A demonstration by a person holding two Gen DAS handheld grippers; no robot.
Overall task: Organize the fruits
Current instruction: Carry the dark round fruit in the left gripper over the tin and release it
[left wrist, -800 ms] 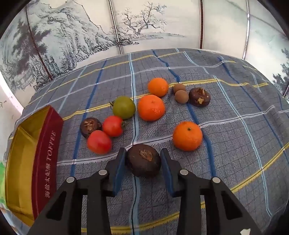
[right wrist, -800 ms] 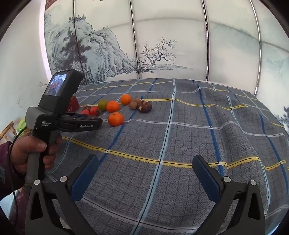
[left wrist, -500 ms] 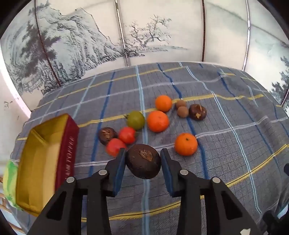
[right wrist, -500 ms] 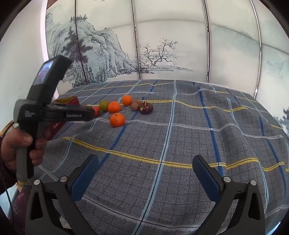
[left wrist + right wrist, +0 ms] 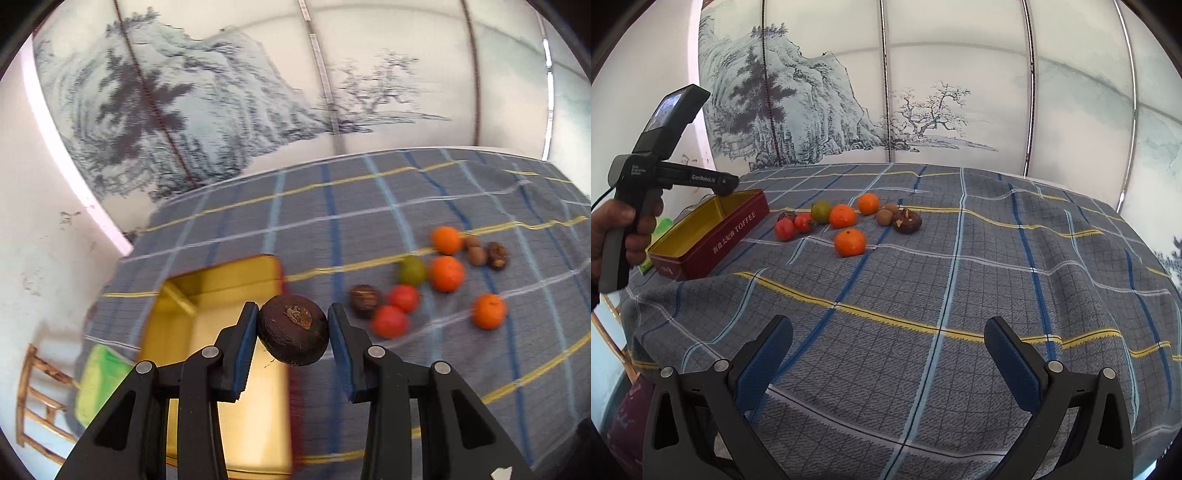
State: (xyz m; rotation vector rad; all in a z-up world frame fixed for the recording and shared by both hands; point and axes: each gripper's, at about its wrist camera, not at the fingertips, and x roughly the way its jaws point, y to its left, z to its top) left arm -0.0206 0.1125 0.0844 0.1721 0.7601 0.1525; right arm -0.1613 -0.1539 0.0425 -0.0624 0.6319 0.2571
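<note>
My left gripper (image 5: 292, 334) is shut on a dark brown round fruit (image 5: 292, 334) and holds it in the air above the right edge of the open red and gold tin (image 5: 229, 284). The tin also shows in the right wrist view (image 5: 713, 236), with the left gripper body (image 5: 683, 173) above it. The other fruits lie on the cloth right of the tin: three oranges (image 5: 446, 273), two red tomatoes (image 5: 389, 321), a green fruit (image 5: 412, 270), dark brown fruits (image 5: 364, 301) and small brown ones (image 5: 475, 255). My right gripper (image 5: 888, 350) is open and empty above the near cloth.
A grey checked cloth (image 5: 960, 295) covers the table. A painted screen (image 5: 886, 92) stands behind it. A green packet (image 5: 99, 380) and a wooden chair (image 5: 37, 398) are left of the tin, past the table edge.
My left gripper has lifted the dark brown fruit off the cloth and carried it left over the tin. The right gripper has stayed still.
</note>
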